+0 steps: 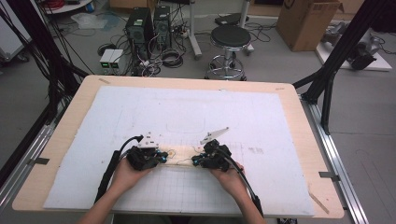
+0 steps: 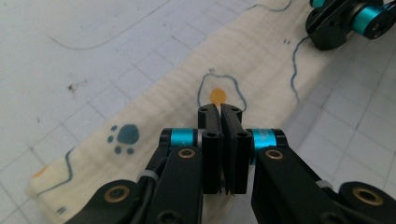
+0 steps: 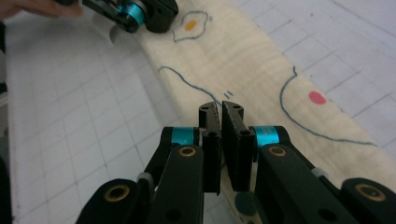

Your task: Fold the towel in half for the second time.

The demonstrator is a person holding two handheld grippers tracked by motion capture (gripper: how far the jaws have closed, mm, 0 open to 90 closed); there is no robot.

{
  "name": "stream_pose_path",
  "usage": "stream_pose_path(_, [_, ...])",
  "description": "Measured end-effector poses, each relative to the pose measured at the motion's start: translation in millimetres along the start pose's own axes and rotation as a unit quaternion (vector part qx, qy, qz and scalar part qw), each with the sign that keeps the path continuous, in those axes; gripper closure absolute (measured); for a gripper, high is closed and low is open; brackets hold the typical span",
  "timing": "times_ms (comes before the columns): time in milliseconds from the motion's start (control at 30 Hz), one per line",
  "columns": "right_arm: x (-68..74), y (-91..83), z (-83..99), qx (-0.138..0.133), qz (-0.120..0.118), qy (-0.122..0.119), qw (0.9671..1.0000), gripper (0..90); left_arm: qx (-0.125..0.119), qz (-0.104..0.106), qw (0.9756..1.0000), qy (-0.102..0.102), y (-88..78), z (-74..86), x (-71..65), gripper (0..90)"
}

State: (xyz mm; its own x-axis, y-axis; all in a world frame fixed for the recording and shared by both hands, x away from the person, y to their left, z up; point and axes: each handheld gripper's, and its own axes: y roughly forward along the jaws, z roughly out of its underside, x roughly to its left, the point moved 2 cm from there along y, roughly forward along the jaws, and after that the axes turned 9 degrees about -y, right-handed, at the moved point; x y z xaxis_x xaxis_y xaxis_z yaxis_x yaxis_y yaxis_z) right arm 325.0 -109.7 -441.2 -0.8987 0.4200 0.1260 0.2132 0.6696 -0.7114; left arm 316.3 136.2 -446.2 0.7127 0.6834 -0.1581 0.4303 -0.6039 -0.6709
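1. Forearms enter from the bottom of the high view, each hand holding a gripper low over the table (image 1: 306, 140).
2. Left gripper (image 2: 219, 108) has its jaws pressed together at the near edge of a cream cloth (image 2: 187, 93); whether cloth is pinched between them I cannot tell.
3. Just beyond its tips lies a printed egg (image 2: 217, 95), with a paw print (image 2: 123, 135) to the side.
4. Right gripper (image 3: 219, 108) also has its jaws nearly shut at the cloth's edge; any grip on the fabric cannot be told.
5. Cloth lies as a narrow folded strip on the white gridded mat (image 1: 187, 112), between the two grippers.
6. Behind the table stand a stool (image 1: 230, 39) and a box (image 1: 306, 21).
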Motion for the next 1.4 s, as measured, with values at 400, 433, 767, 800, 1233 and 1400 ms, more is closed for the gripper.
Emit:
stream_pose_path(400, [-0.7, -14.4, 15.2, 0.011, 0.026, -0.022, 0.9993, 84.0, -0.012, -0.01, 0.9996, -0.022, -13.2, 13.5, 16.1, 83.5])
stream_pose_path(433, [-0.9, -18.1, 17.5, 0.015, 0.031, -0.023, 0.9991, 83.8, -0.015, -0.013, 0.9995, -0.024, -15.3, 15.0, 19.0, 83.2])
stream_pose_path(767, [-16.2, -50.3, 54.7, -0.01, 0.055, 0.005, 0.9984, 82.3, -0.029, -0.012, 0.9982, -0.051, -29.0, 26.5, 35.0, 80.3])
stream_pose_path(800, [-17.2, -52.8, 58.9, -0.013, 0.053, 0.011, 0.9985, 82.1, -0.03, -0.01, 0.9983, -0.049, -29.6, 27.1, 36.1, 79.9])
stream_pose_path(1233, [-31.3, -55.1, 45.6, -0.036, 0.091, 0.008, 0.9951, 59.5, -0.044, -0.01, 0.9978, -0.049, -30.7, 25.5, 41.0, 62.3])
stream_pose_path(1400, [-28.5, -52.8, 48.4, -0.018, 0.103, -0.008, 0.9945, 58.0, -0.045, -0.012, 0.9979, -0.044, -31.1, 28.3, 40.6, 60.8])
